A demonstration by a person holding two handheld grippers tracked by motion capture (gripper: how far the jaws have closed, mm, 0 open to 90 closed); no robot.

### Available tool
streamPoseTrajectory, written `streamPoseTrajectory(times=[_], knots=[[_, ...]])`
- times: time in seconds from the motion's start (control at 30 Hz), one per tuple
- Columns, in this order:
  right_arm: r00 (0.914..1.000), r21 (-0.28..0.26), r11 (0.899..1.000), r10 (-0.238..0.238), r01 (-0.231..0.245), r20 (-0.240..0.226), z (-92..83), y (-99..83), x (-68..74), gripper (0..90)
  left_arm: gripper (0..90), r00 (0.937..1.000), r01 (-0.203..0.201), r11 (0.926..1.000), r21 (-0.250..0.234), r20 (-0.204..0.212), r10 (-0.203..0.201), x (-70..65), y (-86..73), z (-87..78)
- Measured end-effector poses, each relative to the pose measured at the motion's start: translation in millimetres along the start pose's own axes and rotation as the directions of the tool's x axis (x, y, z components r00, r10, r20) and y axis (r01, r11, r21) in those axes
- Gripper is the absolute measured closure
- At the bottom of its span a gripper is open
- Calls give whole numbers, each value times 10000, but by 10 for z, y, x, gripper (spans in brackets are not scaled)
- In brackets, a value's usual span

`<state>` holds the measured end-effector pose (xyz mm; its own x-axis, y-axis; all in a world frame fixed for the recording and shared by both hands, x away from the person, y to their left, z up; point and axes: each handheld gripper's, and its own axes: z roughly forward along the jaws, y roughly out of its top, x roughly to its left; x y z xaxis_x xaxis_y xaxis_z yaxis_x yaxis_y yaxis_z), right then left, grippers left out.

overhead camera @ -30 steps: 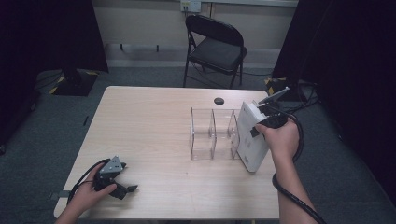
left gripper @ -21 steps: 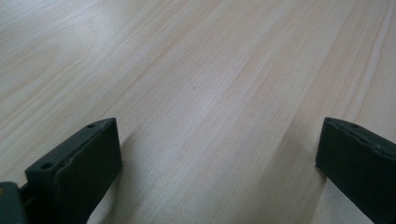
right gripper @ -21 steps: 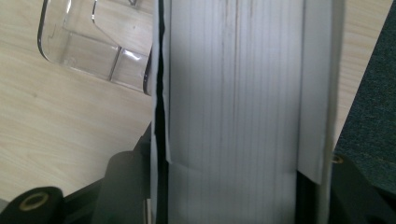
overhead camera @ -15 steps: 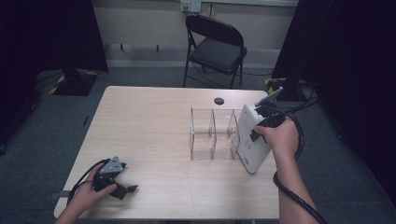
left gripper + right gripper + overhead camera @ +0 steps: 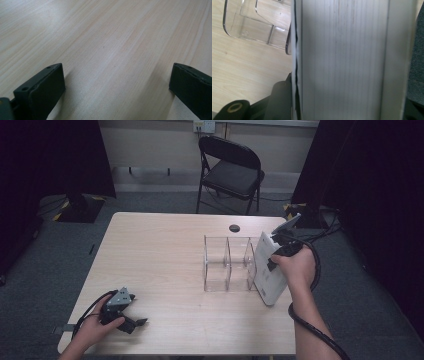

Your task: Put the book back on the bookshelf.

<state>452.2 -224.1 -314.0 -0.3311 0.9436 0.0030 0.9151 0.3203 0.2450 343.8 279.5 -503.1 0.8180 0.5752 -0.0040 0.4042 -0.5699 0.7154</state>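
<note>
Gripping white box (image 5: 268, 270): right hand-held gripper (image 5: 280, 254), jaws just closing | left hand-held gripper (image 5: 131, 321): released, empty

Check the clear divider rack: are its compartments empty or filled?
Empty: the clear rack shows only table through its compartments.

Left hand (image 5: 95, 327) low at near left table corner, forearm entering from bottom edge, wrapped round left gripper (image 5: 131, 324); jaws point right along tabletop, spread wide, nothing between. Right forearm reaches up from bottom right, cable looped beside wrist. Right hand (image 5: 296, 269) raised, right gripper (image 5: 272, 265) clamped on upright white book (image 5: 267, 270); jaws just closing further.
</note>
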Motion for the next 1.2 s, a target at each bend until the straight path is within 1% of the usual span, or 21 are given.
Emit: streamPoseTrajectory(times=[0.13,0.27,0.37,0.43,0.47,0.6,0.63,0.67,0.7,0.9,1.07,1.2], knots=[[9997,-132,9997,203,-204,-117,-11,-14,-18,523,0,10000,-11,10000,11,3,11,1,1,0],[9997,-197,9996,204,-207,-165,-32,3,-25,523,0,10000,-7,10000,-2,3,7,1,0,0],[9997,-238,9996,161,-166,-193,-80,32,-15,524,0,10000,38,10000,-35,-1,-38,-2,0,3],[9994,-272,9992,291,-296,-209,-118,50,-14,523,0,10000,-6,10000,1,1,6,0,0,0],[9992,-271,9990,351,-356,-194,-131,59,-16,523,0,10000,-9,10000,-1,3,9,1,0,0],[9996,-283,9992,278,-278,2,-129,104,-10,524,0,10000,-4,10000,-1,5,4,1,0,0],[9995,-258,9992,318,-317,42,-124,116,-10,524,0,10000,34,10000,-28,-2,-34,-2,0,2],[9994,-233,9991,352,-350,77,-115,131,-5,524,0,10000,-11,10000,4,5,11,1,1,0],[9994,-207,9992,329,-328,50,-111,140,-7,523,0,10000,39,10000,-31,-2,-39,-2,0,2],[9987,-194,9985,514,-514,-17,-90,195,5,524,0,10000,-8,10000,0,5,8,1,0,0],[9985,-229,9983,534,-532,96,-101,249,19,524,0,10000,39,10000,-37,-4,-39,-2,0,3],[9986,-129,9987,497,-495,163,-118,298,13,524,0,10000,37,10000,-33,-3,-37,-2,0,2]])
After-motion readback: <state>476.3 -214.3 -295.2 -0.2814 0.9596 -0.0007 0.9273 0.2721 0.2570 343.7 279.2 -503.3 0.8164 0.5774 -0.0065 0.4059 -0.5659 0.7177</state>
